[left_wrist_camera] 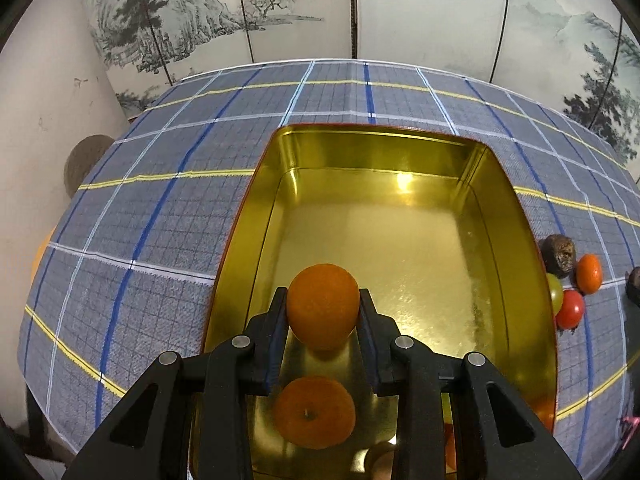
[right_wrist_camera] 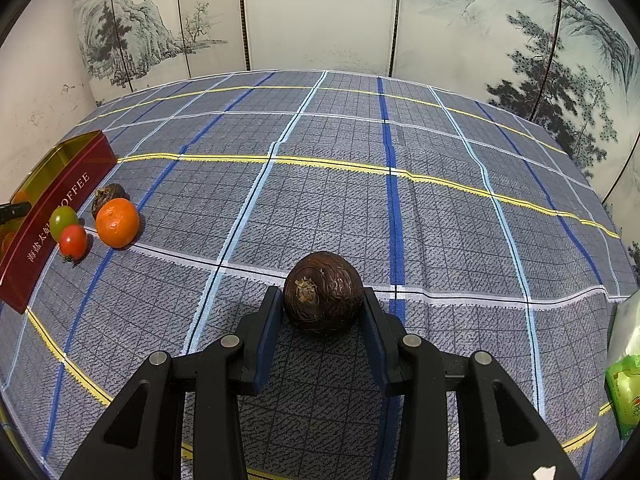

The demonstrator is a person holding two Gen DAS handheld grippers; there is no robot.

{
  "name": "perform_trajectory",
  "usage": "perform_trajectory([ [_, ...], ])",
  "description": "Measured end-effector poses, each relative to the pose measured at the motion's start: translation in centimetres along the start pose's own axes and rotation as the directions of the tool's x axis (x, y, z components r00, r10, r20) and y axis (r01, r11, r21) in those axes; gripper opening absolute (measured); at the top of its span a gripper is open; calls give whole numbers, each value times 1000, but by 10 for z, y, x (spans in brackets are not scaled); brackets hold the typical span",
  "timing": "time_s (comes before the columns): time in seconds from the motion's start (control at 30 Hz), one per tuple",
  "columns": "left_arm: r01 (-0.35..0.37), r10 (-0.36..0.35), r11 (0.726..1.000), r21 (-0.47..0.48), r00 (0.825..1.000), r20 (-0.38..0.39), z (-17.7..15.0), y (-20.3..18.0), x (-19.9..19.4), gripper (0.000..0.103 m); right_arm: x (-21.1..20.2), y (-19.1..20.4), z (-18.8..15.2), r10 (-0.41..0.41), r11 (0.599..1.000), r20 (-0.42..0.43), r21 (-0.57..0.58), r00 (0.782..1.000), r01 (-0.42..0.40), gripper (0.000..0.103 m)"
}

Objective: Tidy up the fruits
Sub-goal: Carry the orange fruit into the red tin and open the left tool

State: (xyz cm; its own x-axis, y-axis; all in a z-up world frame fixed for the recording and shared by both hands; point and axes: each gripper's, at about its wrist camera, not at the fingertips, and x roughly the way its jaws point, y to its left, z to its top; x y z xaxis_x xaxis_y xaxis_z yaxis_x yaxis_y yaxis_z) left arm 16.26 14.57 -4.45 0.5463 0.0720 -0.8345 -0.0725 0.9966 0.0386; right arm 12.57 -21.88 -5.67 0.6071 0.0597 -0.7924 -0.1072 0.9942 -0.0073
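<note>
clamping tangerine point(left_wrist_camera: 323, 311), seemingly brown fruit point(right_wrist_camera: 323, 293)

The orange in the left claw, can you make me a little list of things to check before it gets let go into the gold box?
1. Left claw shut on the held orange: ok.
2. Held orange is over the gold box, inside its walls: ok.
3. Landing spot free: not ok, another orange lies in the box just below the claw; the far floor is bare.
4. How high the held orange hangs above the floor: cannot tell.
5. Right claw out of the way: ok, it grips a brown fruit over the cloth, apart from the box.
</note>
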Motion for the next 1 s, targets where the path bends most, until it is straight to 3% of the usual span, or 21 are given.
perform_trajectory([
  [0.77, -70, 73, 993, 92, 997, -28, -11, -8, 10, 35, 0, 1, 0, -2, 1000, 0, -2, 1000, 2, 37],
  [1.0, -57, 58, 995, 77, 998, -3, -12, -4, 0, 38, 0, 1, 0, -3, 1000, 0, -3, 1000, 3, 37],
])
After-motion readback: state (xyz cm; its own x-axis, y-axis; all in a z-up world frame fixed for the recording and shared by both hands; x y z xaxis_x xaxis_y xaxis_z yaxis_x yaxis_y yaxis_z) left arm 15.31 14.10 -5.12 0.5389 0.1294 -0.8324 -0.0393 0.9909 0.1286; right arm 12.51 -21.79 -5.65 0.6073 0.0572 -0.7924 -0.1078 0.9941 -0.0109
